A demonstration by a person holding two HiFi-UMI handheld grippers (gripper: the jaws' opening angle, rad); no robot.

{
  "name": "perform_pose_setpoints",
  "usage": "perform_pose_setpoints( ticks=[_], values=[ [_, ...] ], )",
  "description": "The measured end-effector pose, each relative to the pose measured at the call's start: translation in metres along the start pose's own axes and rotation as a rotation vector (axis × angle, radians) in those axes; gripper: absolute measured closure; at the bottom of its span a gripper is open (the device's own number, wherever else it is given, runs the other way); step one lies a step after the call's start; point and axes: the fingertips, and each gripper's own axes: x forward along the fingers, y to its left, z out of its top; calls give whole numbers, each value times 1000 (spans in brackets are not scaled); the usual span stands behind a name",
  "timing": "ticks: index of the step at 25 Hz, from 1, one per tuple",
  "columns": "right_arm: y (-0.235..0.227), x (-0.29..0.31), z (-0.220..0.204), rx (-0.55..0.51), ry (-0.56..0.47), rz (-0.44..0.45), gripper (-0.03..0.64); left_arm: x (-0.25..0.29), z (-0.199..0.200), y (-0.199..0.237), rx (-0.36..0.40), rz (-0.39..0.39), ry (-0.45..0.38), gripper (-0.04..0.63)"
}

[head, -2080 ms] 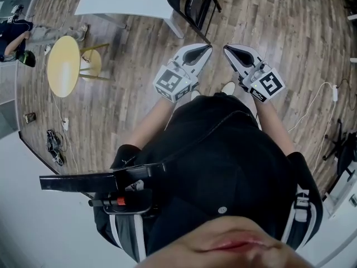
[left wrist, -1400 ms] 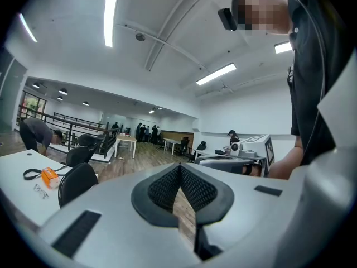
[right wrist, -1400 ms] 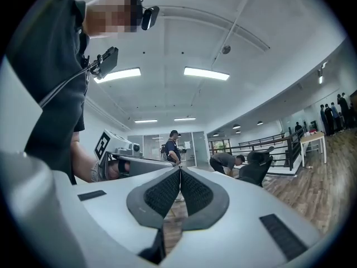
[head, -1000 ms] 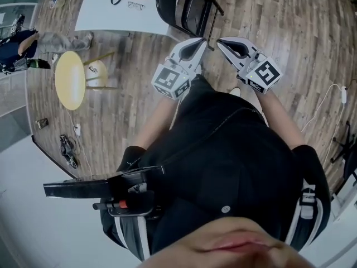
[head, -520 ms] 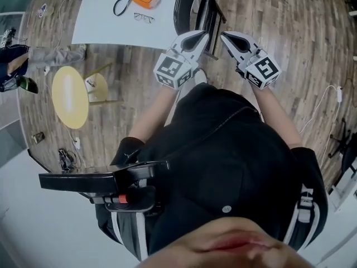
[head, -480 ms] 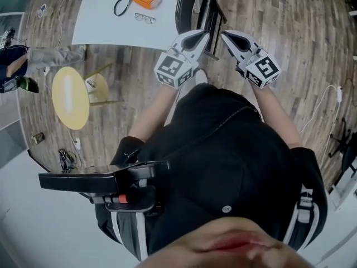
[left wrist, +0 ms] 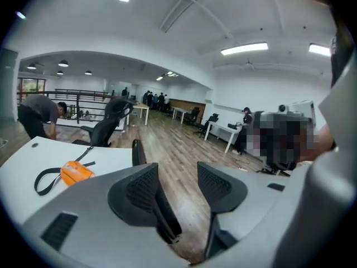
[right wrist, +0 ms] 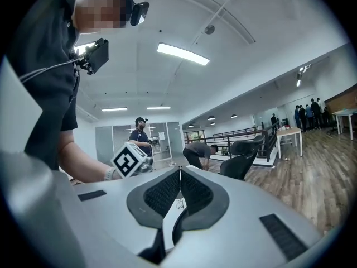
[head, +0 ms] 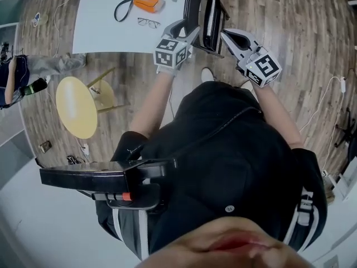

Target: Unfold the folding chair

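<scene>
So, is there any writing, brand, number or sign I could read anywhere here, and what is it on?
No text can be read in these pictures.
Left marker cube and right marker cube: black-and-white square patterns, not words.
White print on the person's sleeve: too distorted to read.
Orange item on the white table: no label legible.

White table: orange pouch, glasses. Round yellow table nearby on wood floor.
</scene>
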Motion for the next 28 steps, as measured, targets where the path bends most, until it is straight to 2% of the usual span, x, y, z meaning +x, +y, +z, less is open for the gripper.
perform_pose_setpoints(
  ticks=[3,5,12,15,17,20,24,28],
  values=[
    [0,-1,-6,4,20,-3,609,20,-20,38,-54,89,109,342],
    [-4,-2,-9,15,25,-16,609,36,-33,59,-101,125,171,331],
    [-19,-14,-18,45,39,-81,609,85,-69,95,-223,152,330,325],
    [-26,-17,-23,90,33,-106,609,99,-82,106,-279,177,386,333],
    [-28,-17,-24,111,32,-118,609,105,-85,104,-284,156,411,373],
    [-28,-15,-28,117,46,-129,609,109,-84,98,-278,138,422,472],
    [-28,-15,-36,136,74,-134,609,108,-86,99,-336,153,413,497],
    [-35,-20,-44,144,98,-173,609,110,-84,97,-359,154,415,505]
  ],
)
